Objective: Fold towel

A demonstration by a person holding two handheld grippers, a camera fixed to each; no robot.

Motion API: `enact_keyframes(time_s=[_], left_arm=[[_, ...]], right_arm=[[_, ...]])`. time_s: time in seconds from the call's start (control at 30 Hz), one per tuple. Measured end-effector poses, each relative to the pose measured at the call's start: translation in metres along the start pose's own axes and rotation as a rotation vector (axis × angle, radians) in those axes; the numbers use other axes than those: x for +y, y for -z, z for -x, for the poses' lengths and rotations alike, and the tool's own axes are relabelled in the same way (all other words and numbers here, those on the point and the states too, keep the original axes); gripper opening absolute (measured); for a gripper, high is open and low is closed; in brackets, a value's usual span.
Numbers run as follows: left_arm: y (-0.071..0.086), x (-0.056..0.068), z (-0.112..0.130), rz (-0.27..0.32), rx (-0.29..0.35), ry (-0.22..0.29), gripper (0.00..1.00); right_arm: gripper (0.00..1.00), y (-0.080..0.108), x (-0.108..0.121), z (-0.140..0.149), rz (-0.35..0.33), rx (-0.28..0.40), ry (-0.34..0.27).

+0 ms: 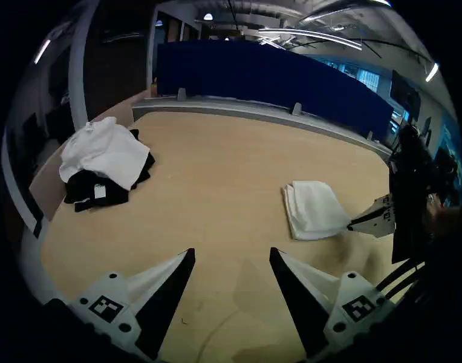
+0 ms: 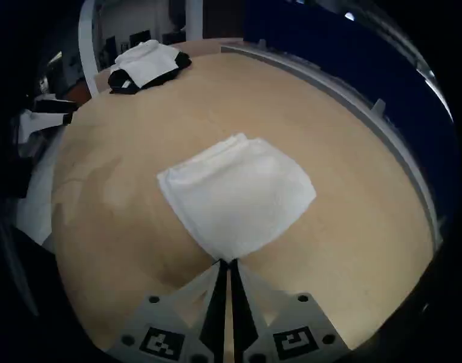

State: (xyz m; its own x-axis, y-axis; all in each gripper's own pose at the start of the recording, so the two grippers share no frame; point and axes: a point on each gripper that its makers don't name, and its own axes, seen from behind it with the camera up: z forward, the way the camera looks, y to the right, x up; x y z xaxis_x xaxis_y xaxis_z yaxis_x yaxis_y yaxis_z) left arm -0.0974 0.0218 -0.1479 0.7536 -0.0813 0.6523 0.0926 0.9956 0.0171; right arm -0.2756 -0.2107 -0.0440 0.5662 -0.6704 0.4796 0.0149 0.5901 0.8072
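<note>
The white towel (image 2: 237, 193) lies folded in the middle of the bench (image 2: 352, 181). The right hand-held gripper (image 2: 226, 263), at the bottom centre, is clenched on its near corner, probably to straighten it. The left hand-held gripper (image 1: 231, 254) hangs released over bare bench, with the towel well apart at centre right.

No readable text or numbers. Coded marker squares (image 1: 106, 307) on fingers (image 1: 161, 290): pattern only. Garment tag (image 1: 99, 191) illegible.

Left tongs (image 1: 231, 250) apart, right tongs (image 2: 227, 262) together.
</note>
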Motion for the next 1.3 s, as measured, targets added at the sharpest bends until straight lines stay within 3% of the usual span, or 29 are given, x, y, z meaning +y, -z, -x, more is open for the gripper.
enact_keyframes(time_s=[0.47,0.7,1.07,1.3], left_arm=[[0.001,0.002,-0.022,0.019,0.041,-0.015,0.91],[0.002,0.007,-0.029,0.029,0.058,-0.031,0.91],[0.004,0.014,-0.037,0.043,0.065,-0.033,0.91],[0.003,0.016,-0.039,0.045,0.062,-0.038,0.91]], right_arm=[[0.04,0.078,0.019,-0.102,0.061,0.18,0.074],[0.04,0.115,0.025,-0.137,0.089,0.253,0.088],[0.04,0.138,0.043,-0.131,0.109,0.258,0.047],[0.04,0.164,0.071,-0.118,0.14,0.264,0.019]])
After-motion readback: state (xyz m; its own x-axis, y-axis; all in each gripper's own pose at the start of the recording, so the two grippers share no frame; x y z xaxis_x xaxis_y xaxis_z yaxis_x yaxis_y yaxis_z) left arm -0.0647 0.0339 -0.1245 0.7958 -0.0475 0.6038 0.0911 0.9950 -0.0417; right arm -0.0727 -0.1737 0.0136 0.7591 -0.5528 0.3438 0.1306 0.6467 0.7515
